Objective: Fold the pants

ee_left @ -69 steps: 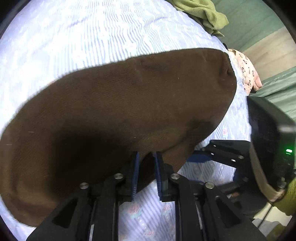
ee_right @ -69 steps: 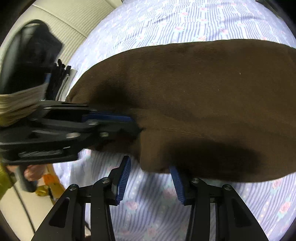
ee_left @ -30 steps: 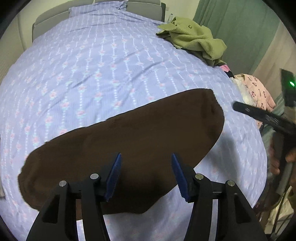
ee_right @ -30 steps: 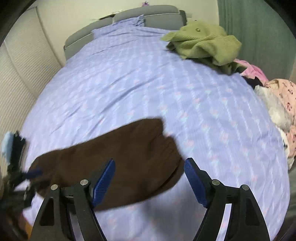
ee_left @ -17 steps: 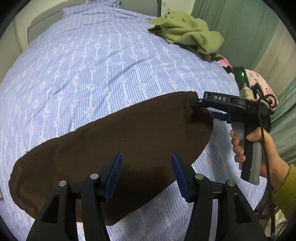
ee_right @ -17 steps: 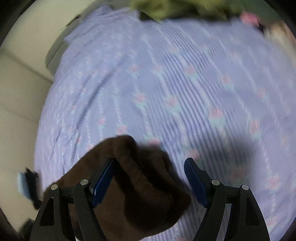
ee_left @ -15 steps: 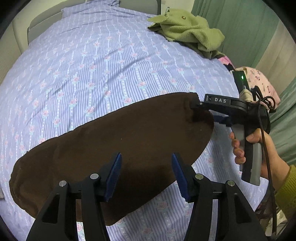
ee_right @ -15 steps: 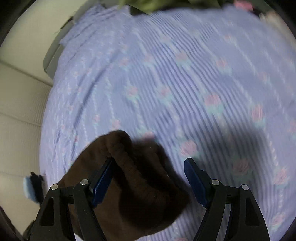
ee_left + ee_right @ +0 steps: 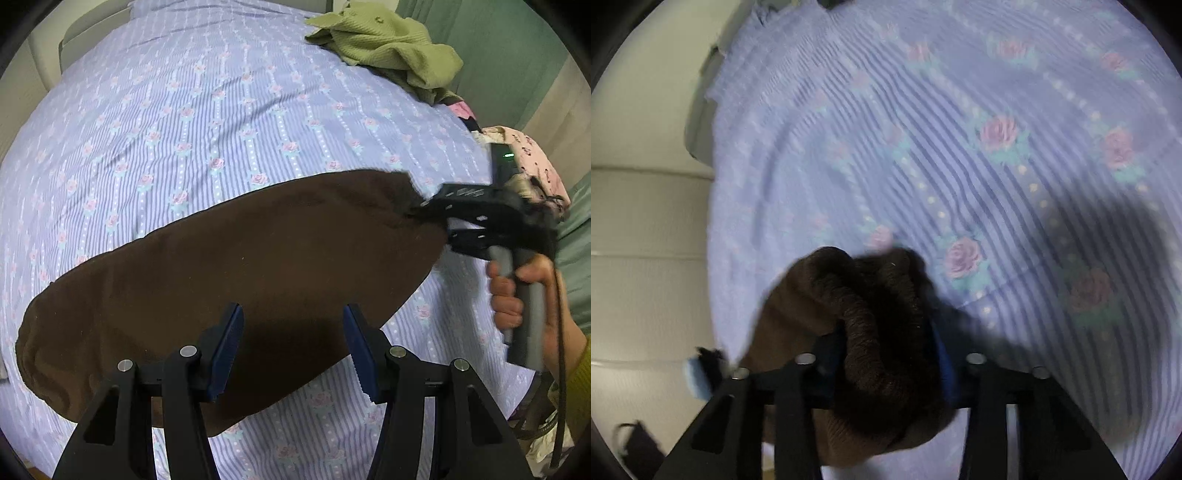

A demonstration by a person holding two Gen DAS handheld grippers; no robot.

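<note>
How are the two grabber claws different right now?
The left gripper has its jaws apart with nothing pinched; the brown pants just lie on the bed under it. The right gripper is closing its jaws on a bunched end of the pants.
The left one hangs over the middle of the pants; the right one is at their far right end.
Both have black arms and blue pads.

A bed is covered by a lilac striped cotton sheet [image 9: 207, 122] printed with small pink roses. A crumpled olive-green knitted garment [image 9: 388, 55] lies near its far right corner, and a pale pink patterned cloth [image 9: 532, 155] sits at the right edge beside green curtains [image 9: 495, 48].
</note>
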